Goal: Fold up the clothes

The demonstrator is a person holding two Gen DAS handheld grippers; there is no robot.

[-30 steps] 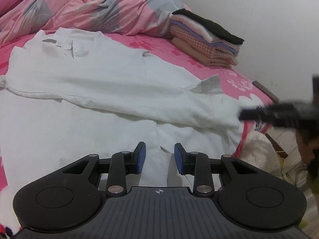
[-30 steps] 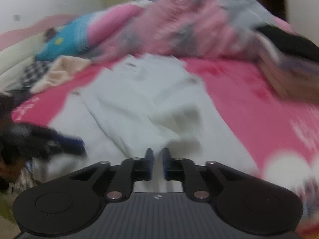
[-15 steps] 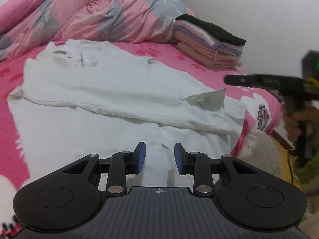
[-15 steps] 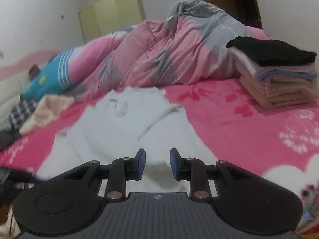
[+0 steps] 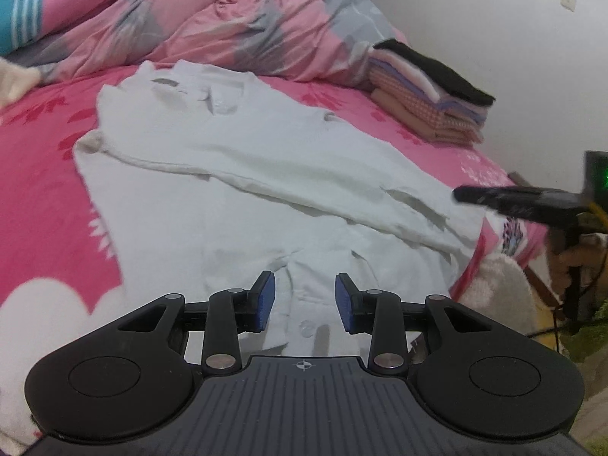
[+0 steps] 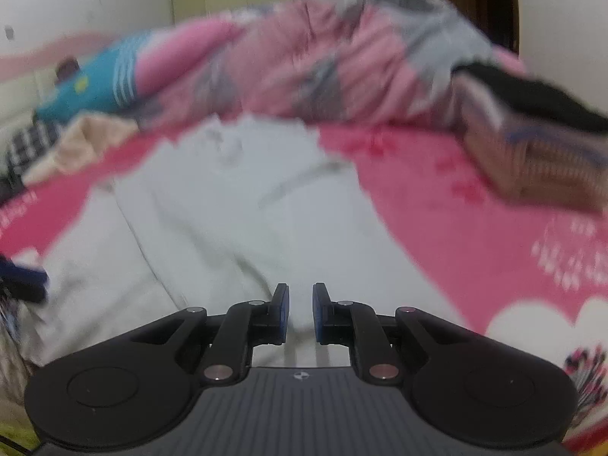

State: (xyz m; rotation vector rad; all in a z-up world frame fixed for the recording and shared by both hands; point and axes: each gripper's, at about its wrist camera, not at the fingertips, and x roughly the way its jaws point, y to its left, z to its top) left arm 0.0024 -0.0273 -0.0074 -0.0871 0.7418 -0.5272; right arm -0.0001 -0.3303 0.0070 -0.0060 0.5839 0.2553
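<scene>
The white shirt [image 5: 243,159] lay flat on the pink bed sheet [image 5: 41,205], with its collar at the far end by the rumpled quilt [image 5: 228,19]. One side was already folded in over the middle, and a sleeve lay along it. The near hem with its buttons sat right in front of your left gripper [image 5: 304,300].

Your left gripper's jaws were opening a little, with a wide gap, and they held nothing. They hung above the hem, not touching it. A second ago this gripper was closer and lower; it had pulled back and up, so more of the shirt showed.

Your right gripper [image 6: 300,313] was over the near right part of the shirt. Its jaws were closing to a thin gap, narrower than half a second before. I could not see any cloth pinched between them.

So I think you had let go and were getting ready for the next fold.

The stack of folded clothes [image 5: 429,95] waited by the wall, well apart from the shirt.
</scene>
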